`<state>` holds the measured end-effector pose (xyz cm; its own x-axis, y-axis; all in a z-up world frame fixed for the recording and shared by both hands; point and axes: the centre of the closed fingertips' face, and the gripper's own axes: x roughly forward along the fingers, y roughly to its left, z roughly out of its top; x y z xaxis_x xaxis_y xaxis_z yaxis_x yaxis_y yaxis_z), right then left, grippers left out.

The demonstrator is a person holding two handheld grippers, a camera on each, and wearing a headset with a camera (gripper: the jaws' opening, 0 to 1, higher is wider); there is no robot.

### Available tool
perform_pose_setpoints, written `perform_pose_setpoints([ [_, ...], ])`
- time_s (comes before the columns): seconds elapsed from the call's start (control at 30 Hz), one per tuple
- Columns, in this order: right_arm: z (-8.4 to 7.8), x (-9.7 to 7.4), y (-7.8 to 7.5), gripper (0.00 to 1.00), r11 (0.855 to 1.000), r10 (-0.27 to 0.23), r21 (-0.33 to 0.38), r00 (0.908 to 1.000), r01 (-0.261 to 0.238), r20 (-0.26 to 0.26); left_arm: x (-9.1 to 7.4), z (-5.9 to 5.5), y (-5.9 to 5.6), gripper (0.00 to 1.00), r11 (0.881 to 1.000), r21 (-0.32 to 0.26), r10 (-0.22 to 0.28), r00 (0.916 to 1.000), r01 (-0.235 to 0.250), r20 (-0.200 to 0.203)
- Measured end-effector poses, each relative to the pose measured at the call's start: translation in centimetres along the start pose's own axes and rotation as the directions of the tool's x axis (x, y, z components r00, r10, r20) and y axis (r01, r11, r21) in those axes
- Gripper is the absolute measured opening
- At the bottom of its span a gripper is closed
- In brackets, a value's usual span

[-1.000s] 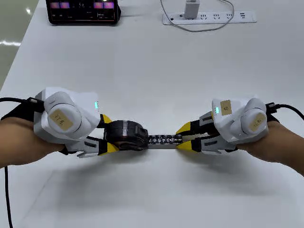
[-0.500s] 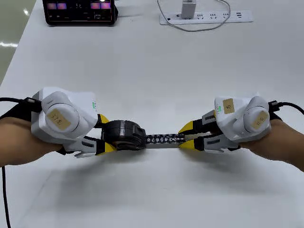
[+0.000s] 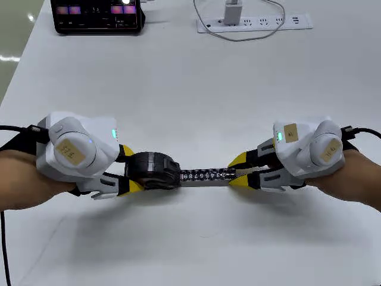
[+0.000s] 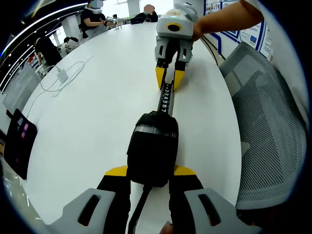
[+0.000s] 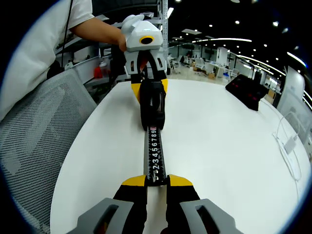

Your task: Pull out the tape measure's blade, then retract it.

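A black tape measure case (image 3: 154, 170) rests on the white table, and my left gripper (image 3: 130, 168) is shut on it. In the left gripper view the case (image 4: 153, 147) sits between the yellow-tipped fingers (image 4: 116, 171). A short length of black blade with white numerals (image 3: 205, 175) runs from the case to the right. My right gripper (image 3: 237, 170) is shut on the blade's end. In the right gripper view the blade (image 5: 154, 155) runs from my right gripper (image 5: 156, 181) to the case (image 5: 152, 104), numerals up to 9 showing.
A dark tablet with a lit screen (image 3: 97, 14) lies at the table's far left. A white power strip (image 3: 255, 23) with a charger and cable sits at the far edge. A grey mesh chair (image 4: 268, 126) stands beside the table.
The right gripper has drawn further right from the case, and the exposed blade is longer. The left gripper still holds the case in place.
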<state>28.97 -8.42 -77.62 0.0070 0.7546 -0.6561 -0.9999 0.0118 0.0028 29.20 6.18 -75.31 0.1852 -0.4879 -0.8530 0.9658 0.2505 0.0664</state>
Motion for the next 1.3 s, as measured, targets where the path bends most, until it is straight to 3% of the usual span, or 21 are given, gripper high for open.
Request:
perform_pose_setpoints([
  [1.3,-2.7,-3.4,0.1,0.1,1.0,-0.018,0.024,0.9991,0.018,-0.039,0.0,0.0,-0.1,0.24,1.0,0.004,0.001,1.0,-0.001,-0.005],
])
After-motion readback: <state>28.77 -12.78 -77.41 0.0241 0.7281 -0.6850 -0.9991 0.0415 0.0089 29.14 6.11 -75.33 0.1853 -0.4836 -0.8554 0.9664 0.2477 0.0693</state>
